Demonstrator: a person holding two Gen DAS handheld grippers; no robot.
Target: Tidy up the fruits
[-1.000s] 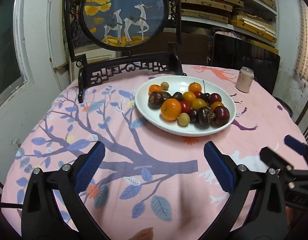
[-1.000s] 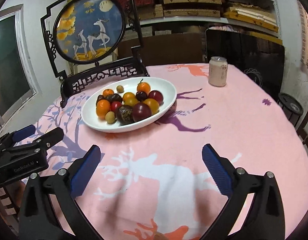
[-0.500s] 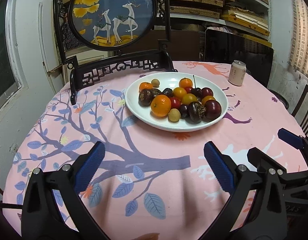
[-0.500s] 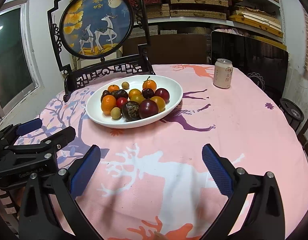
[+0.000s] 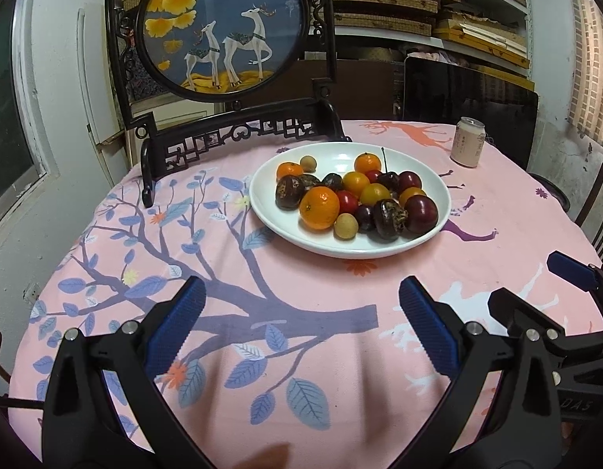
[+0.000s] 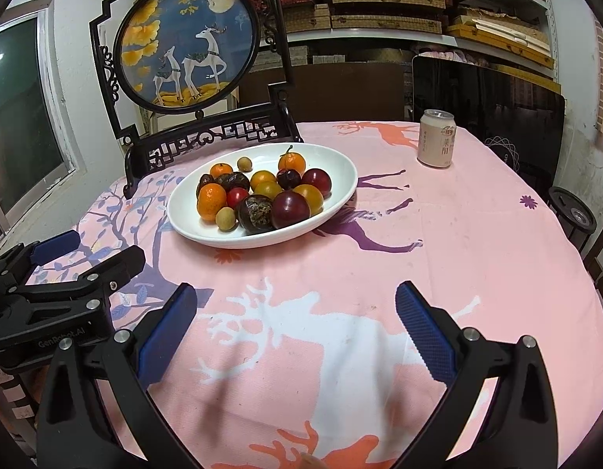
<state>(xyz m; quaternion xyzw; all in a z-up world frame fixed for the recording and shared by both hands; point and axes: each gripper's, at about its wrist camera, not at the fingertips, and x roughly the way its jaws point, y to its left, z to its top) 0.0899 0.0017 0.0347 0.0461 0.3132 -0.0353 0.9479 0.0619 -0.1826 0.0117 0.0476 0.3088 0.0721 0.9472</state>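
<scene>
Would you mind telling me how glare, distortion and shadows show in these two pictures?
Left wrist view: fisheye bends the shelves, corners dark, glare on the white oval fruit plate. Right wrist view: same curvature, soft shadows on the pink printed tablecloth, slight sheen on the pale drink can.

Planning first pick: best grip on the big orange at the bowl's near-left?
Take the big orange across its widest middle, coming from above with the left tongs, both sets being open. A red fruit touches its right and a small tan fruit sits near right, so place the fingers front and back.
</scene>
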